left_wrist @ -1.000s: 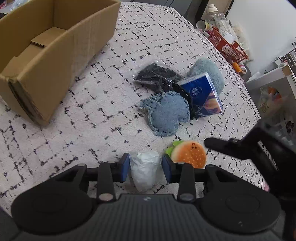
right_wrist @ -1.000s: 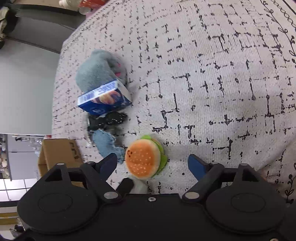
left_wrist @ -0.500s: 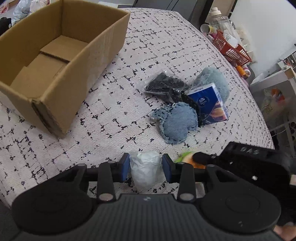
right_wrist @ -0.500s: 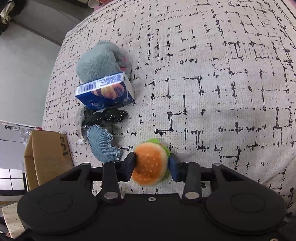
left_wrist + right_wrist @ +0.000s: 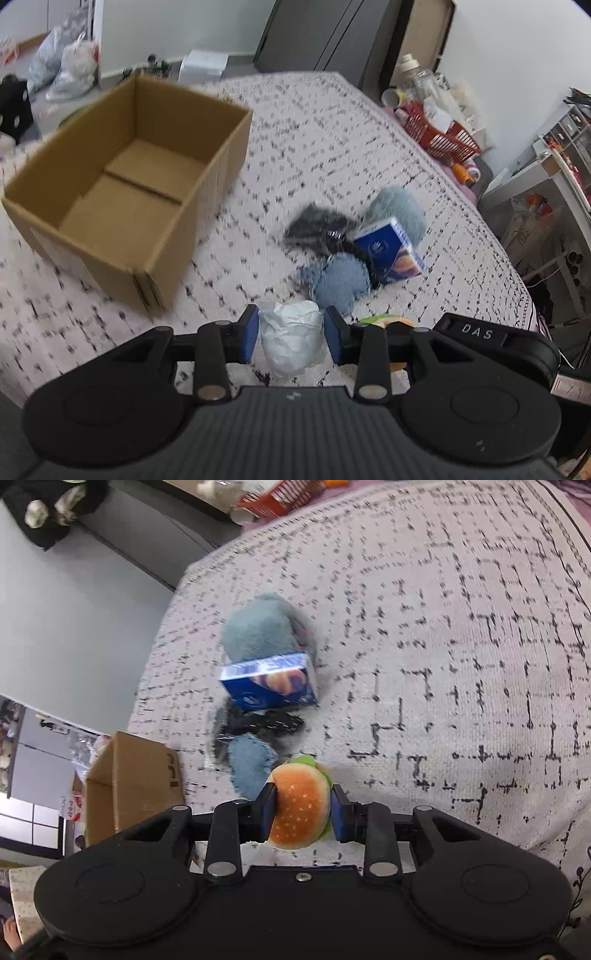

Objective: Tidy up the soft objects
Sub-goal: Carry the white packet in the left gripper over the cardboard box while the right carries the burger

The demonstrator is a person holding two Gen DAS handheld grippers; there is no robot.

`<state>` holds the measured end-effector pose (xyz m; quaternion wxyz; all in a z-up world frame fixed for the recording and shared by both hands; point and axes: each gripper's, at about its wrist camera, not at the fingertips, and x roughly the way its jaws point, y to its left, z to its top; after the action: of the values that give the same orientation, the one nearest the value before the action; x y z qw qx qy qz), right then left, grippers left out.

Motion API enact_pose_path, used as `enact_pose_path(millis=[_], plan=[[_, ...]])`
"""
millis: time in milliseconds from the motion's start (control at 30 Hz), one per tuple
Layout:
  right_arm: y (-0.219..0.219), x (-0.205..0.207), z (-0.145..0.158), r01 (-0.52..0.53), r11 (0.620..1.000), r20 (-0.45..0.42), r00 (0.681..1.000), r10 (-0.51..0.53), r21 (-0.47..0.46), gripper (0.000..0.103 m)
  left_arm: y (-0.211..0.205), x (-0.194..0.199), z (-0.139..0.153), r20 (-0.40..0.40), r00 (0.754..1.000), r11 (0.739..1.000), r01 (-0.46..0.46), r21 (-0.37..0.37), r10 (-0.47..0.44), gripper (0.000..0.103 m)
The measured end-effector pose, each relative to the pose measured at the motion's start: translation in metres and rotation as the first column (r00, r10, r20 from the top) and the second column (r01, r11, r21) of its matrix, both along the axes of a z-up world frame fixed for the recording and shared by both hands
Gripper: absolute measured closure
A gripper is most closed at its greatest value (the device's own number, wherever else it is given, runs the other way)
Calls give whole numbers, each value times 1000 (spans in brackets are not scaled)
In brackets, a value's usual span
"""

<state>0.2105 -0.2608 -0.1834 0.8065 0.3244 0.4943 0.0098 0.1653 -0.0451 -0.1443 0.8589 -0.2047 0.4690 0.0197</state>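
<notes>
My left gripper is shut on a white crumpled soft bundle and holds it above the bed. My right gripper is shut on a plush hamburger, lifted off the cover. An open, empty cardboard box stands to the left; it also shows in the right wrist view. On the bed lie a denim pouch, a black bagged item, a blue tissue pack and a grey-blue plush.
The bed has a white cover with black marks. A red basket with bottles sits beyond its far right edge. Shelves stand to the right. Bags lie on the floor at the back left.
My right gripper closed on the hamburger and lifted it. Both grippers rose and drew back from the pile. The box now shows more fully on the left.
</notes>
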Motion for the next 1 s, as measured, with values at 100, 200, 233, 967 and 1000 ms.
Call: enact_pose_path(millis=[100,200,233,967,1000], plan=[[2,-4,8,-17,1000,41,999,17,-8,73,0,-4,14,29,1000,1000,7,14,-8,66],[5,-8,16,-36,999,82,996,36,-3,73,1,-8,26,52,999,999,8,35,-10,66],[6,-10,20,-43,999,99,994,44,-8,73,2,-9,29,58,998,999,8,41,-10,66],[34,-21,73,-142,985,378,910,167,-95,73,40,-18,75,151,988,991,-17,133,-4,66],[35,-20,74,-144,985,389,906,169,-94,73,43,-17,76,155,988,991,-18,135,-3,66]])
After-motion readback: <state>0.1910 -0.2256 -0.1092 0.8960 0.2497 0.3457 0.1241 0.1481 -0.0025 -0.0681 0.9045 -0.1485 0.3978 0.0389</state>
